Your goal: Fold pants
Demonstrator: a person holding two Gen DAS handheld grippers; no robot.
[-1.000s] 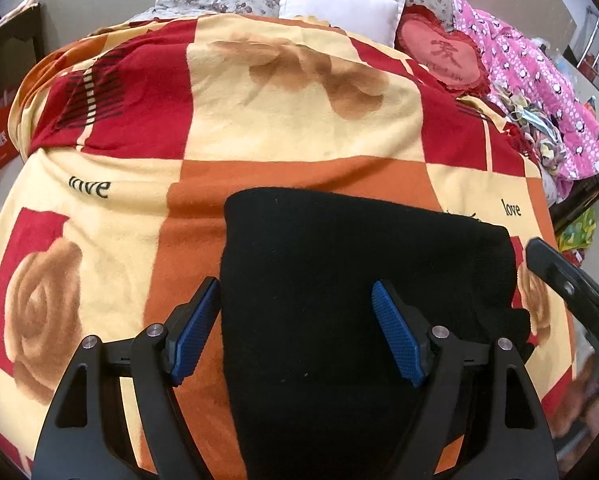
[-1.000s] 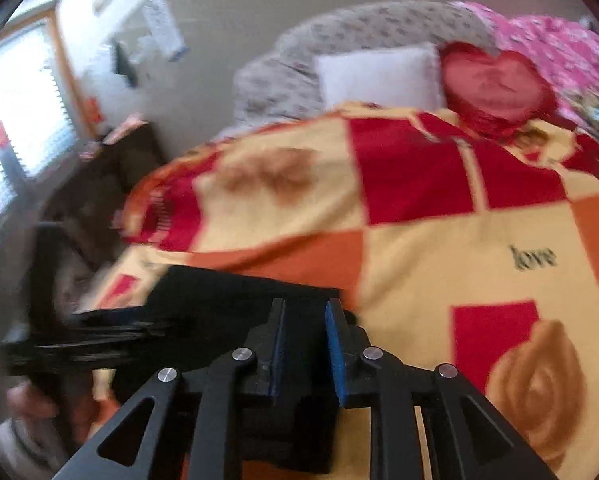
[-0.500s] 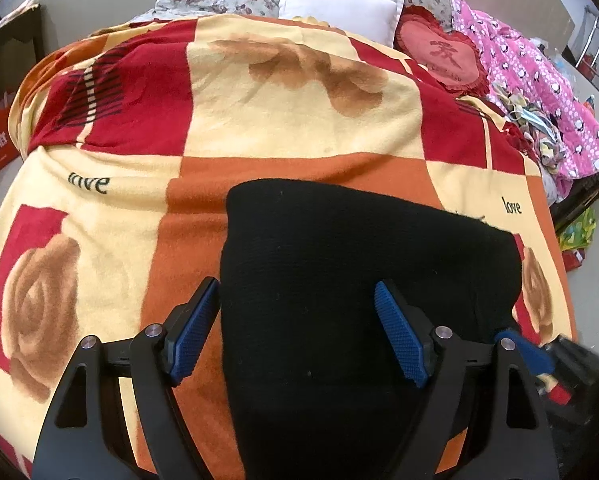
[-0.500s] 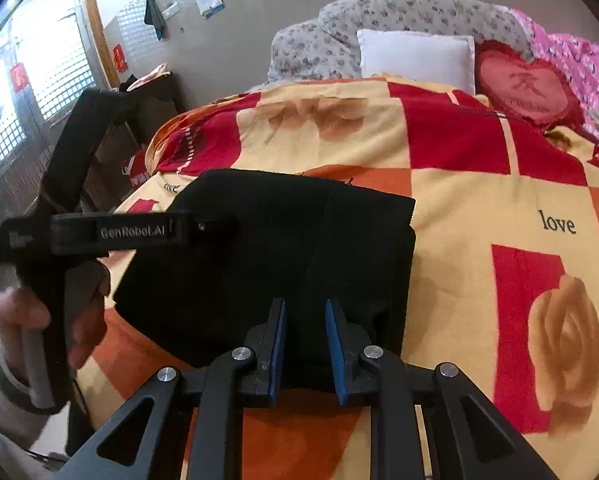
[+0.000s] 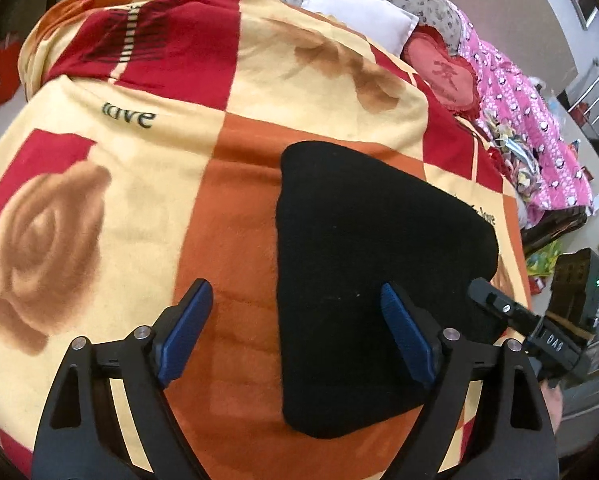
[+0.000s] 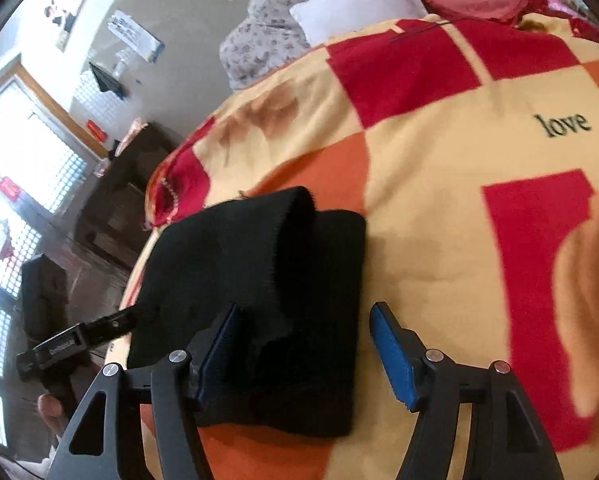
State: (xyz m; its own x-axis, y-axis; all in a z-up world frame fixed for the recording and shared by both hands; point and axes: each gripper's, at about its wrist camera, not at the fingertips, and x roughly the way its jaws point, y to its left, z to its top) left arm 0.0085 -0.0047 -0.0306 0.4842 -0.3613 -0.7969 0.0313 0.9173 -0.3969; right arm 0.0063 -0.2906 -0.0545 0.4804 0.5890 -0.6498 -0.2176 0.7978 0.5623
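Right wrist view: folded black knit pants are seen on a checked red-and-yellow blanket, between the just-opened jaws of the right gripper, while the left gripper is held open alongside.

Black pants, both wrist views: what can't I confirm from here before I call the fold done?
- Layers under the black pants: left wrist view shows the top surface only.
- Near edge of the pants: right wrist view, behind the right gripper and one of its fingers.
- Top layer's edge: right wrist view, blurred.
- Blanket under the pants: covered.
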